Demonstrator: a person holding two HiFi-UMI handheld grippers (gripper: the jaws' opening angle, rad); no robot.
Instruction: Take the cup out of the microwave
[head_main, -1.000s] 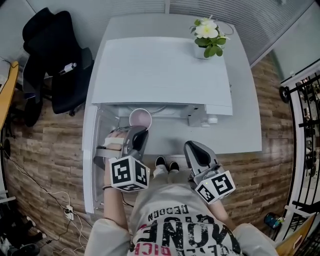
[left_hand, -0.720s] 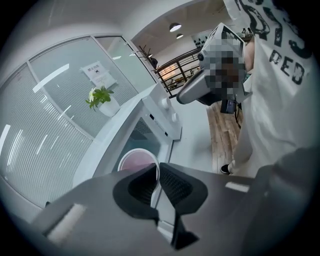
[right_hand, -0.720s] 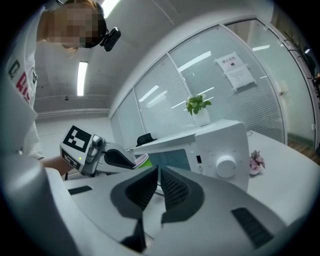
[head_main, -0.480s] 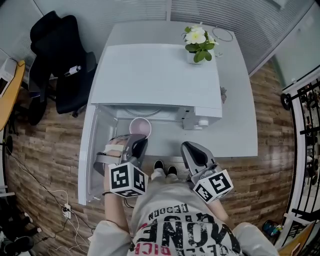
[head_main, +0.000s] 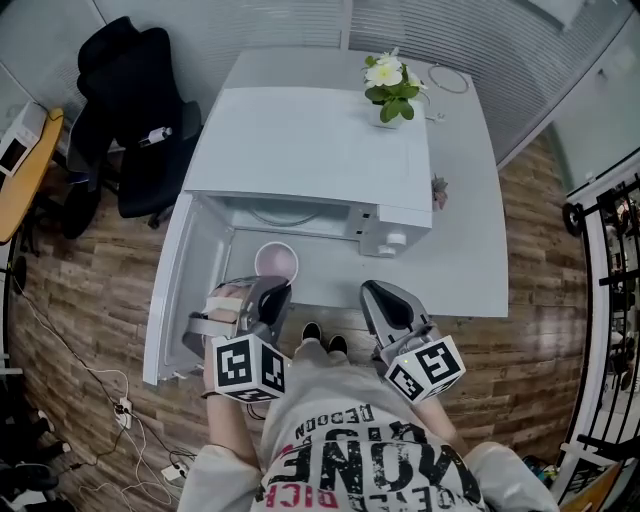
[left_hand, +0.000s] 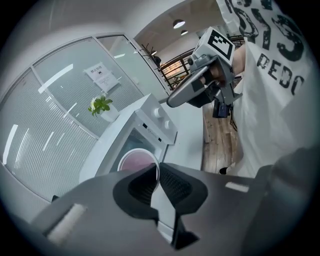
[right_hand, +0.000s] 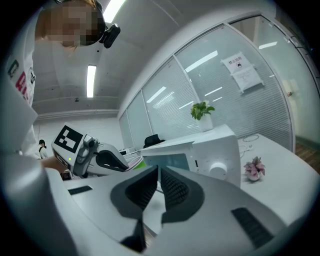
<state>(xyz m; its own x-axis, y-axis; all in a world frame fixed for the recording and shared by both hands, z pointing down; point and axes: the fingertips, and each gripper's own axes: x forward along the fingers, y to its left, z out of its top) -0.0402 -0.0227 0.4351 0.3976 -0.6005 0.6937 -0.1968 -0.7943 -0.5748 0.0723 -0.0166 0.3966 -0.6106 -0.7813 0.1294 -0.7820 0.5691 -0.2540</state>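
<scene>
L tool (head_main: 273, 293) pinches rim of pink cup (head_main: 276, 262). Cup now farther out of microwave (head_main: 310, 150) than a sec ago, clear of its mouth, beside open door (head_main: 172, 290). R tool (head_main: 380, 298) closed, empty, near table (head_main: 465, 270) edge. Flower pot (head_main: 388, 90) on microwave top; chair (head_main: 130, 110) at left.

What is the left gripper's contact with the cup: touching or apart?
Touching. The left gripper view shows the left gripper with its jaws closed on the rim of the cup.
</scene>
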